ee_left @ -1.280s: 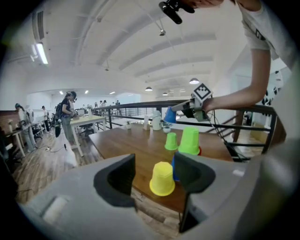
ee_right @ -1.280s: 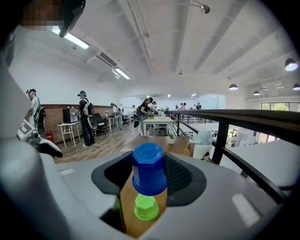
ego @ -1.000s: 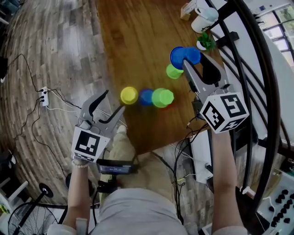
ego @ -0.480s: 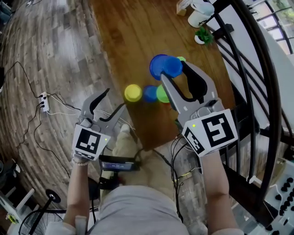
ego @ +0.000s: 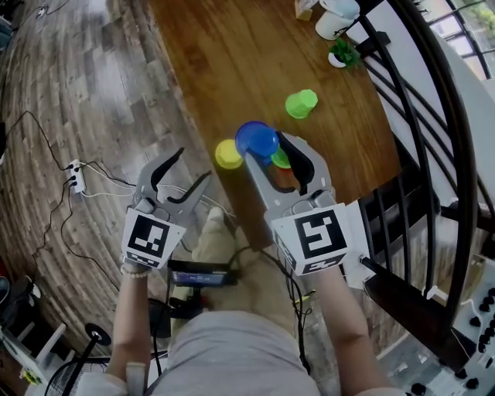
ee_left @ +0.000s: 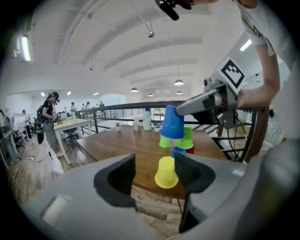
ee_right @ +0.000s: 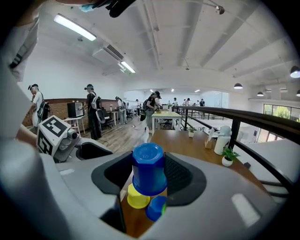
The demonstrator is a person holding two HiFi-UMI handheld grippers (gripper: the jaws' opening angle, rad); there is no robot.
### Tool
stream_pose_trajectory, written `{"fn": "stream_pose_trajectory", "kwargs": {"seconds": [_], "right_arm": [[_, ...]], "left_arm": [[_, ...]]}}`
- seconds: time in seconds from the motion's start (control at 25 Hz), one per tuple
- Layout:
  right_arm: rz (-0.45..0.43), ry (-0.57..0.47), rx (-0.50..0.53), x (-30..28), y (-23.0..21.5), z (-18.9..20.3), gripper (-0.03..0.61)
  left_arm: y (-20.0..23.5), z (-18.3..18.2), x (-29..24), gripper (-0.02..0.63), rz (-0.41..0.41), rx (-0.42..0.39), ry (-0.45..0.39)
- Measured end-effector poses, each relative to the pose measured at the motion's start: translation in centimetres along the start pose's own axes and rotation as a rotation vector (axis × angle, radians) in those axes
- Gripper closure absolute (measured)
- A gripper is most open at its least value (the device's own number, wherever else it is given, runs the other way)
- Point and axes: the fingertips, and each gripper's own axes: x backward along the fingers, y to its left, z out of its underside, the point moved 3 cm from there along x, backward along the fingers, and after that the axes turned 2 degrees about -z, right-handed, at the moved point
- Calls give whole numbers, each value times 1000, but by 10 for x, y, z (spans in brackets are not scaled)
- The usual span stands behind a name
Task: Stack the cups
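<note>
My right gripper (ego: 269, 148) is shut on an upside-down blue cup (ego: 257, 140), held above a row of cups near the table's front edge. Below it stand a yellow cup (ego: 228, 154) and a green cup (ego: 280, 159), partly hidden by the fingers. In the right gripper view the held blue cup (ee_right: 149, 169) hangs over the yellow cup (ee_right: 138, 197) and another blue cup (ee_right: 156, 208). A second green cup (ego: 301, 103) sits farther back. My left gripper (ego: 192, 167) stands open and empty off the table's edge, facing the yellow cup (ee_left: 166, 172).
The wooden table (ego: 232, 62) carries a white jug (ego: 334, 19) and a small plant (ego: 343, 54) at its far right corner. A black railing (ego: 433, 155) runs along its right side. Cables and a power strip (ego: 73, 172) lie on the floor to the left.
My right gripper has carried the blue cup left and nearer, from beside the far green cup to above the row by the yellow cup. The left gripper has stayed put.
</note>
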Motion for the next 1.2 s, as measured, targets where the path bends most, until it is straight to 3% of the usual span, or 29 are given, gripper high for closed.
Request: {"fn": "stream_pose_trajectory", "kwargs": {"seconds": [0.56,1.2], "right_arm": [[48,109,-50,-16,9,48,367],[69,114,-85,-25,5,62,365]], "left_arm": [[-4,5,-3,357,22,2,8],[-8,9,-7,357,46,-9,22]]}}
